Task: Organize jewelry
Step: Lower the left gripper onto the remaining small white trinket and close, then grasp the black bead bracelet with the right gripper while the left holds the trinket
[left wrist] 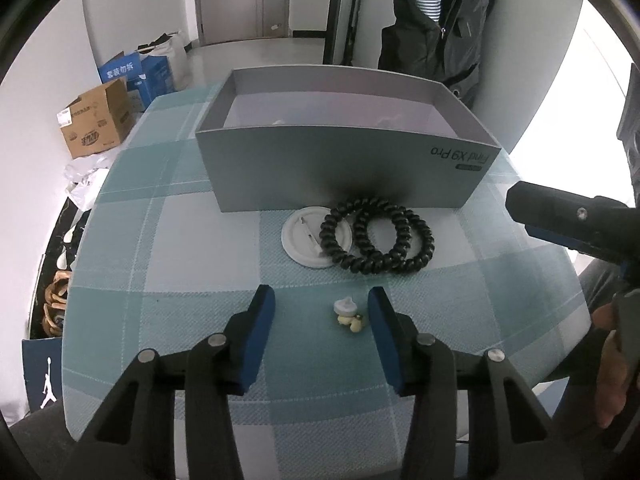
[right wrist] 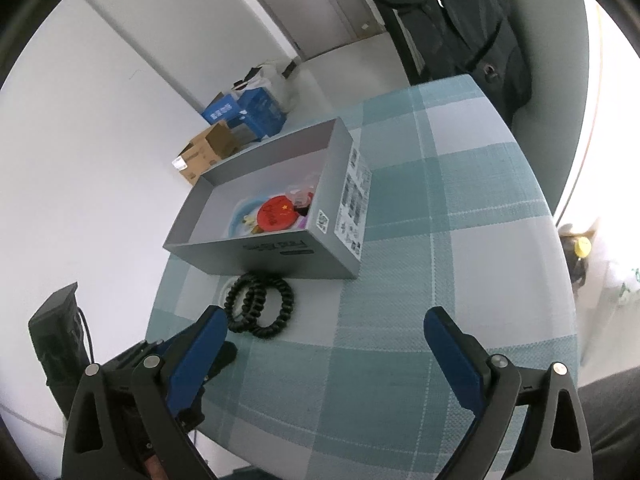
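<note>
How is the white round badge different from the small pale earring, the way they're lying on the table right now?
The white round badge is a flat, far larger disc; the small pale earring is a lumpy cluster. The badge lies by the grey box, partly under a black coil hair tie; the earring lies uncovered between the left gripper's open fingers. Both rest on the checked tablecloth.

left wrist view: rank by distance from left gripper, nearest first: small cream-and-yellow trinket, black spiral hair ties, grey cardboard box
From the left gripper:
1. Small cream-and-yellow trinket: between the open fingers, nearer the right one, lying on the checked tablecloth.
2. Black spiral hair ties: ahead, slightly right, overlapping a white round lid.
3. Grey cardboard box: farthest, behind the ties.
</note>
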Motion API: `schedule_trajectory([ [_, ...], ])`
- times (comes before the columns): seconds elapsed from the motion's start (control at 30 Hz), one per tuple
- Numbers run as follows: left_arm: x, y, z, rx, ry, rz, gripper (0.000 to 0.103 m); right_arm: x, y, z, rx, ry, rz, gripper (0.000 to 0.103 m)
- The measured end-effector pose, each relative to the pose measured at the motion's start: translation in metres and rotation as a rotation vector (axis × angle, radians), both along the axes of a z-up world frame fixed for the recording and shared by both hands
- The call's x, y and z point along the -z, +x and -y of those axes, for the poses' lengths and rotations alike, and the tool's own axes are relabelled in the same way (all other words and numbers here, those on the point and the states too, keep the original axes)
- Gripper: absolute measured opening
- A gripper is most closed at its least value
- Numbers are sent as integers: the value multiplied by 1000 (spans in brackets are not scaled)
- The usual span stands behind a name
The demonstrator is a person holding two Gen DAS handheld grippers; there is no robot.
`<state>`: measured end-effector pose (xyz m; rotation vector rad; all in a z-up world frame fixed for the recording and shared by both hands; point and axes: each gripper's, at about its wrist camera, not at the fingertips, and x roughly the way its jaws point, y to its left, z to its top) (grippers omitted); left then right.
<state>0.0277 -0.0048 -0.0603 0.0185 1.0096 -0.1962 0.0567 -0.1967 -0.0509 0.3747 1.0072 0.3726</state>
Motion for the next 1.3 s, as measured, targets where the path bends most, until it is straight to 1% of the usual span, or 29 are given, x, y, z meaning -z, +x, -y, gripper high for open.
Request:
schedule_trajectory([
  [0.03, 0, 0, 0, 2, 3, 1, 37, 0, 0, 0, 2, 0, -1, 100],
  [0.07, 0, 0, 1, 4, 7, 3, 29, 1, 0, -1, 2, -1, -2, 100],
  [0.13, 0, -1, 2, 14, 8, 4, 24, 1, 1, -3, -1, -6, -3, 100],
  [0.33, -1, 1, 0, 20, -8, -1, 23, 4, 2, -7, -7, -10, -13, 100],
  [0.4, -1, 2, 0, 19, -9, -3, 15, 5, 3, -5, -2, -1, -19, 100],
  [0.43, 0, 2, -1, 17, -5, -4, 8, 5, 3, -4, 1, 3, -20, 100],
  [0.7, -1, 6, -7, 12, -71, -37, 8, 9, 3, -4, -3, 30, -38, 100],
  [0.8, -5, 5, -12, -1, -101, -32, 8, 8, 2, -6, -18, 52, -35, 100],
  [0.83, -7, 5, -14, -6, -107, -24, 8, 8, 2, -8, -28, 63, -35, 100],
  [0.93, -14, 4, -22, -34, -137, 3, 8, 10, 1, -13, -81, 141, -41, 99],
  [1.03, -15, 7, -34, -77, -181, 5, 8, 10, 0, -22, -118, 168, -35, 99],
  [1.1, -14, 9, -42, -104, -204, 2, 8, 10, 0, -28, -138, 174, -26, 96],
  [1.17, -14, 11, -48, -127, -216, 2, 8, 10, 0, -34, -157, 173, -19, 90],
  [1.2, -14, 10, -51, -140, -225, 5, 8, 11, 0, -38, -169, 170, -19, 88],
  [1.27, -14, 11, -54, -153, -236, 8, 8, 12, 0, -44, -188, 161, -23, 78],
  [1.3, -14, 12, -55, -155, -236, 8, 8, 12, 1, -46, -196, 156, -21, 75],
])
